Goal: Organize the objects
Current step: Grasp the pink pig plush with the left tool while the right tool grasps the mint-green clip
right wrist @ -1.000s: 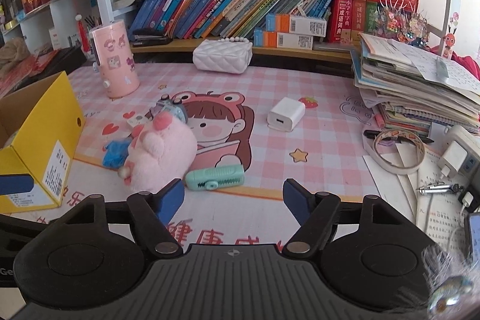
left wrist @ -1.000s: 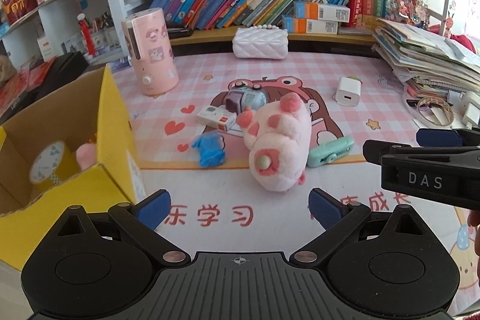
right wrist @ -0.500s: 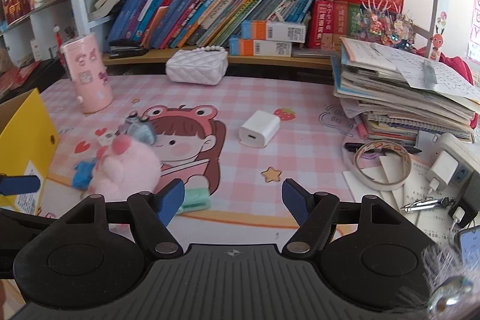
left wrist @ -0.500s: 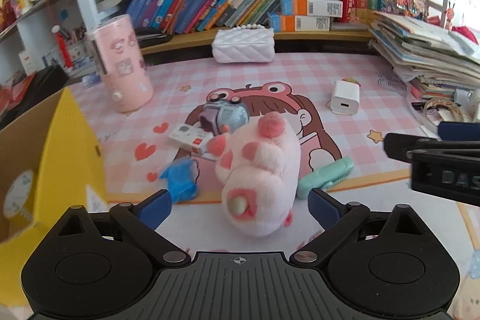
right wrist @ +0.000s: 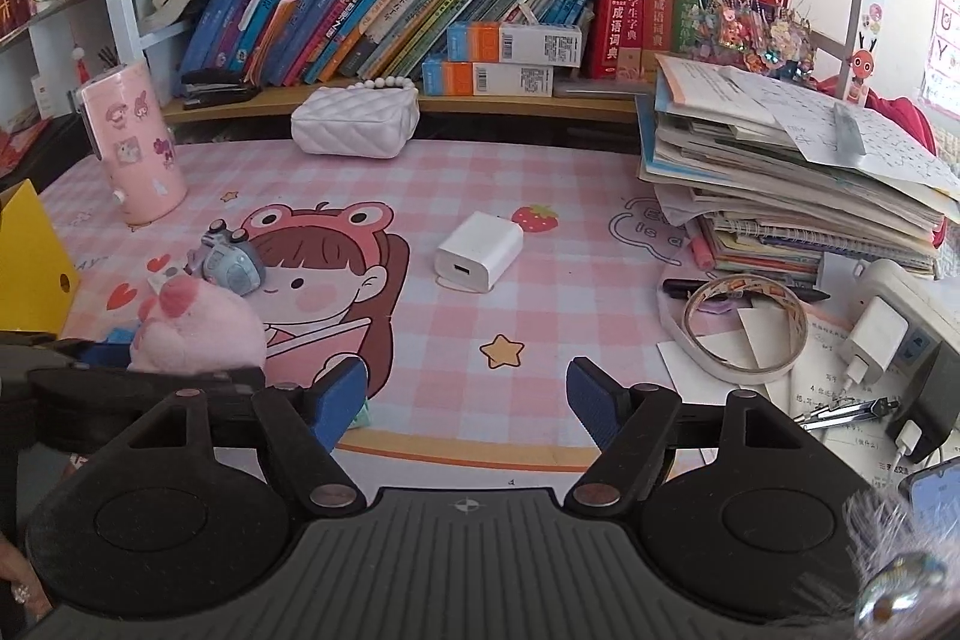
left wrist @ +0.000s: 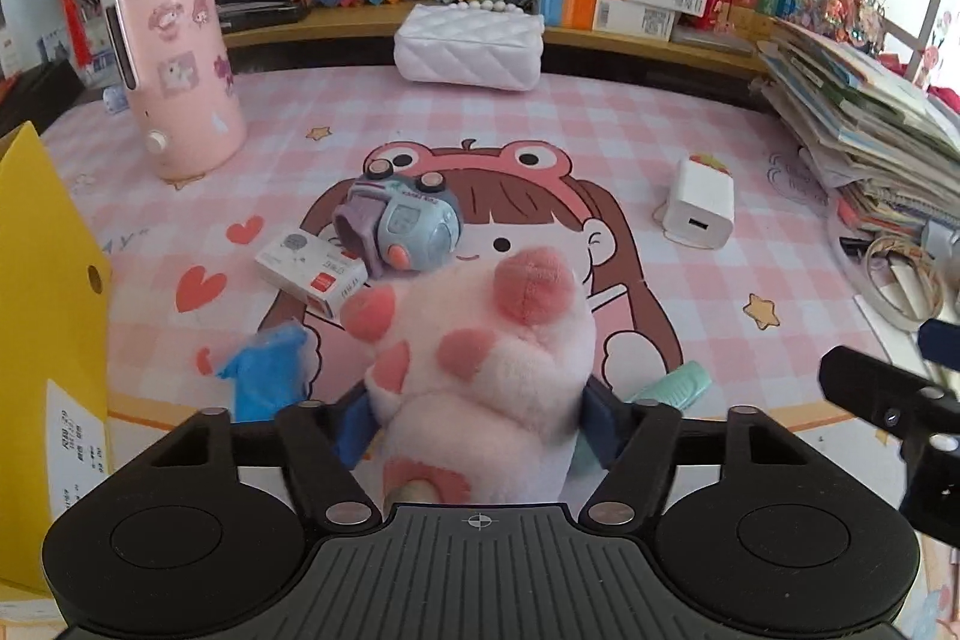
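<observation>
A pink plush pig (left wrist: 480, 370) lies on the pink desk mat, and it also shows in the right wrist view (right wrist: 198, 328). My left gripper (left wrist: 477, 427) has its blue pads on both sides of the plush, pressing its flanks. Around the plush lie a blue toy watch (left wrist: 408, 232), a small white box (left wrist: 312, 274), a blue cloth toy (left wrist: 267, 376) and a mint green clip (left wrist: 672, 388). My right gripper (right wrist: 465, 400) is open and empty over the mat's front edge, right of the plush. A white charger (right wrist: 480, 250) lies beyond it.
A yellow cardboard box (left wrist: 48, 328) stands at the left. A pink cylinder (left wrist: 174, 64) and a white quilted purse (left wrist: 468, 46) stand at the back. A stack of books and papers (right wrist: 792, 172), a tape roll (right wrist: 744, 328) and a power strip (right wrist: 900, 328) crowd the right.
My left gripper has moved forward onto the plush pig and its jaws have narrowed around it. My right gripper has shifted right, away from the plush.
</observation>
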Available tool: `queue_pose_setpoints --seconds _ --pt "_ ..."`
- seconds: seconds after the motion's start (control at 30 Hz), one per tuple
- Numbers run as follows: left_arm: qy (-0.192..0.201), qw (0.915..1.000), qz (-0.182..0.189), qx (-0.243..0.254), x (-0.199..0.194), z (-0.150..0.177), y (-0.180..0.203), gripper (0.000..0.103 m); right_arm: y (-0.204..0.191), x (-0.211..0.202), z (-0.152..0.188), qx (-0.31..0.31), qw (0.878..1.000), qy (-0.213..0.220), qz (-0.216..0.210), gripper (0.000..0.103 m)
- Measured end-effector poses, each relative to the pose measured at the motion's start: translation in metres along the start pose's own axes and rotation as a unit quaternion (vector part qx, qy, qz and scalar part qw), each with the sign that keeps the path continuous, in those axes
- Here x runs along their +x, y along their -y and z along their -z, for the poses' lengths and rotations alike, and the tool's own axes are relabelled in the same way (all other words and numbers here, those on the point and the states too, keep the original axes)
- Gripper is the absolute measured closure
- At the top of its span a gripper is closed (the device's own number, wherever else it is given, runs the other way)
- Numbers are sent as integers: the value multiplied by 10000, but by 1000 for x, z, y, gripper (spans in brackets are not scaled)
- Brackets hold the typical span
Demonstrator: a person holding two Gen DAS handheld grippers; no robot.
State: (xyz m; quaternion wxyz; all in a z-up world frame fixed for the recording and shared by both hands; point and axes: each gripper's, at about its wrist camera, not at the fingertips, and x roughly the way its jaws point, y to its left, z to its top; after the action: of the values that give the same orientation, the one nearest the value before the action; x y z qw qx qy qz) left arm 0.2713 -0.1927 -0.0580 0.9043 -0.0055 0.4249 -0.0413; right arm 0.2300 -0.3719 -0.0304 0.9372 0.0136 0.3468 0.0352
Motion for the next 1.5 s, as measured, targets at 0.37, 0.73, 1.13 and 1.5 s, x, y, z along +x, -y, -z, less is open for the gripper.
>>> queue_pose_setpoints --seconds 0.37,0.73,1.13,1.5 --pt "830 9955 -138 -431 -85 -1 -38 43 -22 22 5 -419 9982 -250 -359 11" --pt "873 9940 -64 -651 -127 25 -55 43 -62 53 15 -988 9929 -334 -576 5" --pt "816 9943 -65 -689 -142 43 -63 43 -70 74 20 -1374 9854 -452 -897 9" --pt "979 9930 51 -658 -155 52 -68 43 -62 59 16 -1513 9786 -375 -1341 36"
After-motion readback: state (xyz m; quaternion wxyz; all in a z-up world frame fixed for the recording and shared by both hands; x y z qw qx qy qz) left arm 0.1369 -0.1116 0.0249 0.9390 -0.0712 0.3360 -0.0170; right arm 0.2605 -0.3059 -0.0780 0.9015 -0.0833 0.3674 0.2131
